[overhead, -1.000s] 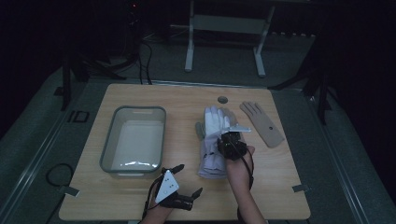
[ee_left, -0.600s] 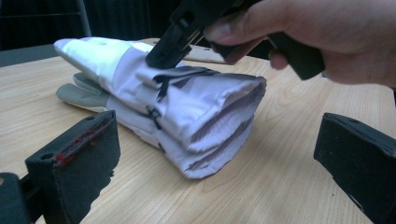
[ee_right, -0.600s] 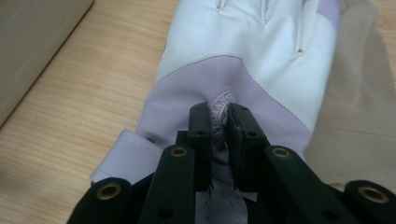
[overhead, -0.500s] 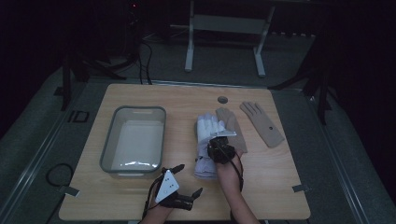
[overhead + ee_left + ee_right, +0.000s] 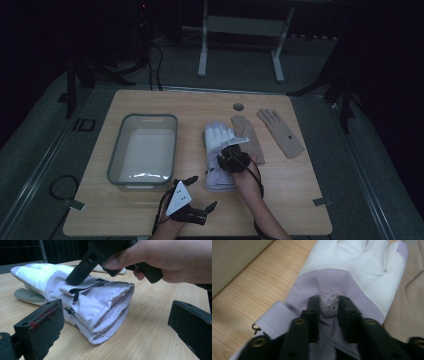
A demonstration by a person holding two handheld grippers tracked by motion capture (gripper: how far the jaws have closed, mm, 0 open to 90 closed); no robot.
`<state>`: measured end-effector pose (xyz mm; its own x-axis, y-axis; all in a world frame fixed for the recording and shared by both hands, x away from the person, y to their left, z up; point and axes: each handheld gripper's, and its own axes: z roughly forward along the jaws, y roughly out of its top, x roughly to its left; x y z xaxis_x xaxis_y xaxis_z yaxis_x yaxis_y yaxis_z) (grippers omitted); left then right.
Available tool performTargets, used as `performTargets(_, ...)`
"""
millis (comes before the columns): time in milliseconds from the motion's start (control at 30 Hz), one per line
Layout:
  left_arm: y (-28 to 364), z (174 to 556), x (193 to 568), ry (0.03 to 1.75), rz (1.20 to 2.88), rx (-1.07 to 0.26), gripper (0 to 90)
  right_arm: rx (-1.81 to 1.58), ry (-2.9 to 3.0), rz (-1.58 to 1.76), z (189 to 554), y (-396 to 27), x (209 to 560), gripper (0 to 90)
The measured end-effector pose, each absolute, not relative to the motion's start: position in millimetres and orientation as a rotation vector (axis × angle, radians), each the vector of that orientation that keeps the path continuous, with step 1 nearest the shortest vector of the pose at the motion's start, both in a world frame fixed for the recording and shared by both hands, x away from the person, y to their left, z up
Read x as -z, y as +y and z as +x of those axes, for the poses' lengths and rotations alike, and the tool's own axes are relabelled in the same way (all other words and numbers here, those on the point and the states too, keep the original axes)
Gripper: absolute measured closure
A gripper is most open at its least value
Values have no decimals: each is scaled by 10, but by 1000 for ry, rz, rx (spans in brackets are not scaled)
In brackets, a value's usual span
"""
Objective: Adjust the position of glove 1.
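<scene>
Two tools in play here. The right tool [image 5: 227,156] is down on the back of the white-and-lilac glove [image 5: 218,152] (a padded one, lying on top of another just like it), near the middle of the desk [image 5: 300,195]. In the right gripper view its jaws sit either side of the round logo patch [image 5: 331,301], tips on the fabric with a little fold bunched between them. They've just been opening, so we read it as a loose, partly open stance, not a pinch. The left tool [image 5: 195,195] hangs at about 7 o'clock from the gloves, near the desk's front edge, jaws spread wide with nothing in them. At 9 o'clock from the gloves sits a grey tub [image 5: 116,165], and at 2 o'clock two tan gloves [image 5: 280,132] lie flat.
</scene>
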<state>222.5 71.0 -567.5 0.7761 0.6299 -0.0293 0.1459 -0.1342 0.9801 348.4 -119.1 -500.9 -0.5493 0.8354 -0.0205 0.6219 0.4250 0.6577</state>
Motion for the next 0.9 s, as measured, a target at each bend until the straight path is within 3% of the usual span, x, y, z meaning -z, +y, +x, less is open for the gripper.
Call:
performTargets(200,715,2221,5675,654,1673,-492,5,-930,2381,1173,3460,-1261,4909,471)
performTargets(433,663,2222,5648,683,1739,-556,5,-1058,2484,1117,3448,-1480,4845,138)
performTargets(633,676,2218,5593,661,1669,-474,5,-1187,2466,1062,3381,-1838,4696,139)
performTargets(900,699,2298,5360,774,1674,-426,5,-1198,2393,888,3300,-2192,4642,161)
